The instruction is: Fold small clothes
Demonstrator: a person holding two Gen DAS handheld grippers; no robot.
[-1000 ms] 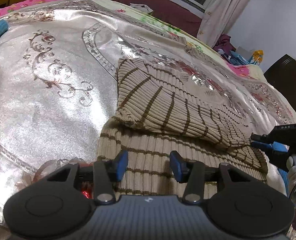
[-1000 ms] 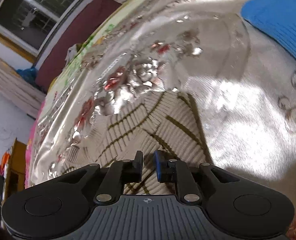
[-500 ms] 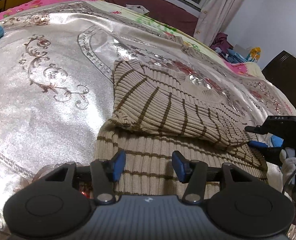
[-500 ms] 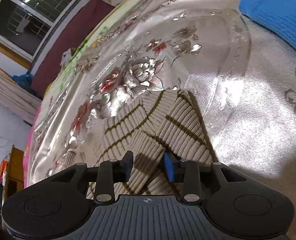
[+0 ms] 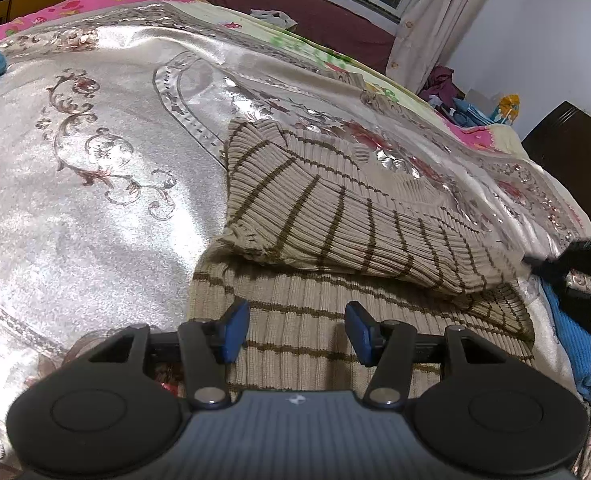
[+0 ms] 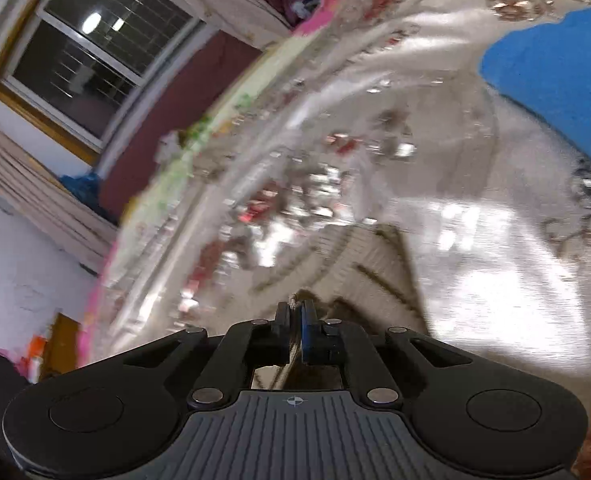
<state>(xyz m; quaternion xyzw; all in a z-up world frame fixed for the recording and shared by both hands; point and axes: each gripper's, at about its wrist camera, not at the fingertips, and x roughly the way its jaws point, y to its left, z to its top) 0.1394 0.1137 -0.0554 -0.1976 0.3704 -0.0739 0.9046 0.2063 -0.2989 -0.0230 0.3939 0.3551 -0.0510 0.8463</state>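
Note:
A beige ribbed sweater (image 5: 335,224) with thin brown stripes lies on the shiny silver bedspread (image 5: 95,200), its upper part folded over the lower part. My left gripper (image 5: 297,330) is open and empty, low over the sweater's near edge. My right gripper (image 6: 295,326) is shut on an edge of the sweater (image 6: 375,264); that view is blurred by motion. The right gripper also shows dark at the far right of the left wrist view (image 5: 575,264), at the sweater's right end.
A blue knit garment (image 6: 555,80) lies on the bedspread at the right of the right wrist view, and a blue patch (image 5: 567,328) shows beside the sweater. A window (image 6: 91,52), curtains (image 5: 427,20) and a dark cabinet (image 5: 567,152) stand beyond the bed.
My right gripper was open half a second ago and has closed on the sweater's edge; it is moving, so its view is blurred. The left gripper has stayed open over the near edge.

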